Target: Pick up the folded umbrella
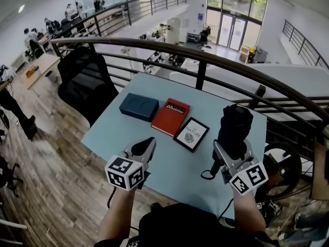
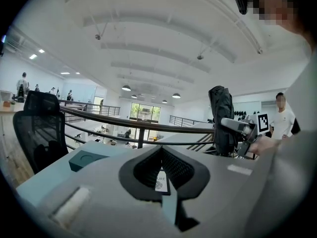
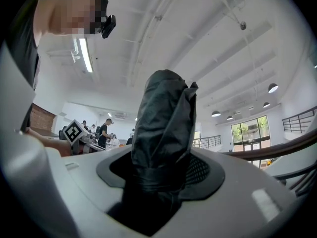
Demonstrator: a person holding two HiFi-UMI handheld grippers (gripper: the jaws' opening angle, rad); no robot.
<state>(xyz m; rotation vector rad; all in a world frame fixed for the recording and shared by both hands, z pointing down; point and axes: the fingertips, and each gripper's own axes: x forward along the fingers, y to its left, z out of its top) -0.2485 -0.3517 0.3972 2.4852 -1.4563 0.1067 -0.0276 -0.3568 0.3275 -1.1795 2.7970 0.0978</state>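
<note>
The folded umbrella (image 1: 235, 125) is black and stands upright above the right side of the pale blue table (image 1: 175, 175), clear of the tabletop. My right gripper (image 1: 232, 153) is shut on its lower part. In the right gripper view the umbrella (image 3: 166, 123) rises out from between the jaws of that gripper (image 3: 161, 177) and fills the middle. Its wrist strap (image 1: 208, 175) hangs down at the left. My left gripper (image 1: 145, 147) hovers over the table's front left, jaws together with nothing in them. The left gripper view shows its own tips (image 2: 161, 150) and the umbrella (image 2: 221, 118) at the right.
On the table lie a dark blue box (image 1: 139, 107), a red book (image 1: 170, 117) and a black-framed card (image 1: 191, 134), in a row left of the umbrella. A black railing (image 1: 205, 58) runs behind the table. A black office chair (image 1: 85, 84) stands at the far left.
</note>
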